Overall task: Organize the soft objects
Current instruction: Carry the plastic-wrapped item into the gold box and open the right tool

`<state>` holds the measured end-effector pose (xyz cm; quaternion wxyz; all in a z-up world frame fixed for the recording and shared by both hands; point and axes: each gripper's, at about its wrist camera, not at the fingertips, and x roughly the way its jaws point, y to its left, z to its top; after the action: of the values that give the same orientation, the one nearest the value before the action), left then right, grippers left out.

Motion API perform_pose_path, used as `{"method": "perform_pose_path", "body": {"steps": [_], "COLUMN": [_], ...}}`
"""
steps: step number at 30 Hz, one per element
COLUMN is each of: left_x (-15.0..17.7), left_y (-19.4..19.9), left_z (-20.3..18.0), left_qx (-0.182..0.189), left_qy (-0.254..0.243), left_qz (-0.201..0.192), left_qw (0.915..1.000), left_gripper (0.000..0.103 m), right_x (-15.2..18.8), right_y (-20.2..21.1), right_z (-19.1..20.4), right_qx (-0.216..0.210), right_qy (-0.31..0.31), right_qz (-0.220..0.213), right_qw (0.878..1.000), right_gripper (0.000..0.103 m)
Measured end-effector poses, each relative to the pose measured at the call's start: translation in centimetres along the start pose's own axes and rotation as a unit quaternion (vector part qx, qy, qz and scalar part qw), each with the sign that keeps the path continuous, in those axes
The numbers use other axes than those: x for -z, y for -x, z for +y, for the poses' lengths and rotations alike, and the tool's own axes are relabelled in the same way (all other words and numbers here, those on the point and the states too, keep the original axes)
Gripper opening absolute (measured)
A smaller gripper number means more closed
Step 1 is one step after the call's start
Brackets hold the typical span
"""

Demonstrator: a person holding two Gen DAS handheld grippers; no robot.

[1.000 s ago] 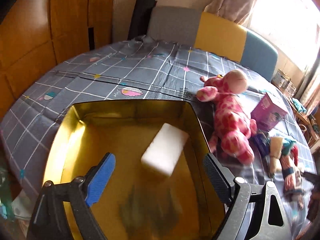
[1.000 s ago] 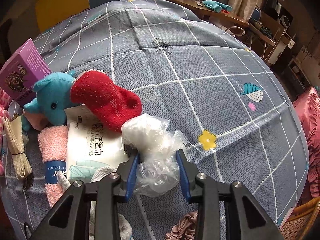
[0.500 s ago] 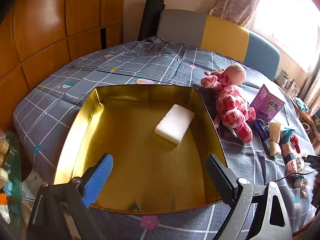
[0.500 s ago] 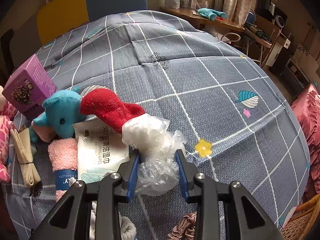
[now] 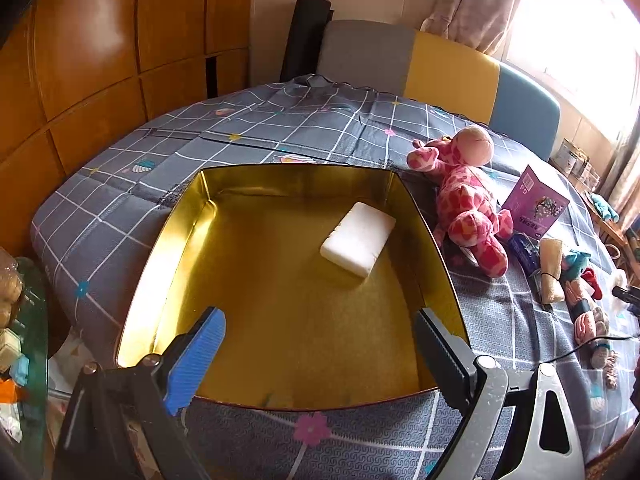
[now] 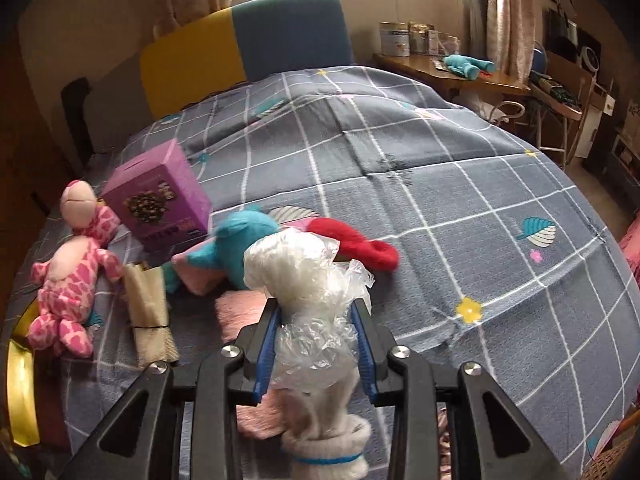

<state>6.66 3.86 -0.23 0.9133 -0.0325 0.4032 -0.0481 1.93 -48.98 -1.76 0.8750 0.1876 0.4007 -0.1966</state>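
Crinkly plastic bag (image 6: 316, 304) in right claw (image 6: 318, 340), glossy gold tin (image 5: 168, 240)

Daylight pours from window (image 5: 576, 20), blown out white in left view. Gold tin (image 5: 168, 248) glares on wall farthest from window. Strong fisheye bending, dark corners. Purple box (image 6: 158, 196) slightly smeared; right view dimmer.

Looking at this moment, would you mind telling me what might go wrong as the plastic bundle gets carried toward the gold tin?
1. The right hand-held gripper pinches only the crinkly plastic bag; the slick film might slip out on the way.
2. A white sock roll hangs below the jaws and could snag the beige bundle or pink giraffe lying toward the gold tin.
3. The left hand-held gripper hovers open over the tin, possibly blocking the drop.
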Motion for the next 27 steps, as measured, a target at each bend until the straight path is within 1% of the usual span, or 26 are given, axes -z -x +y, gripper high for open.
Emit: {"method": "perform_pose_path", "body": {"steps": [4,8,11,16,19,21,24,27], "left_x": [0.1,0.3,0.4,0.4,0.3,0.2,0.1,0.1], "left_y": [0.0,0.1,0.2,0.3,0.4,0.5,0.3,0.1], "left_z": [0.5,0.9,1.2,1.9,2.4,2.8,3.6,4.4], "left_qx": [-0.002,-0.002,-0.005,-0.011,-0.016,-0.019,-0.021,-0.024], "left_qy": [0.003,0.008,0.009,0.014,0.017,0.021,0.032,0.044], "left_qz": [-0.002,-0.003,-0.005,-0.009,-0.015,-0.017,-0.017,-0.016], "left_qw": [1.0000,1.0000,0.9999,0.9998,0.9996,0.9994,0.9991,0.9986], "left_gripper": [0.095,0.095,0.095,0.095,0.095,0.095,0.095,0.095], "right_x": [0.6,2.2,4.0,7.1,8.8,9.8,10.9,11.4], "right_y": [1.6,2.6,3.2,3.5,3.5,3.1,2.2,0.8], "right_z": [5.4,12.6,18.3,27.2,31.6,33.9,36.9,39.1], "right_qx": [-0.068,-0.142,-0.205,-0.287,-0.310,-0.311,-0.300,-0.279], "right_qy": [0.054,0.121,0.165,0.221,0.245,0.257,0.280,0.305], "right_qz": [0.005,0.021,0.040,0.076,0.088,0.094,0.102,0.110], "right_qw": [0.996,0.982,0.964,0.929,0.915,0.910,0.906,0.904], "right_gripper": [0.034,0.034,0.034,0.034,0.034,0.034,0.034,0.035]}}
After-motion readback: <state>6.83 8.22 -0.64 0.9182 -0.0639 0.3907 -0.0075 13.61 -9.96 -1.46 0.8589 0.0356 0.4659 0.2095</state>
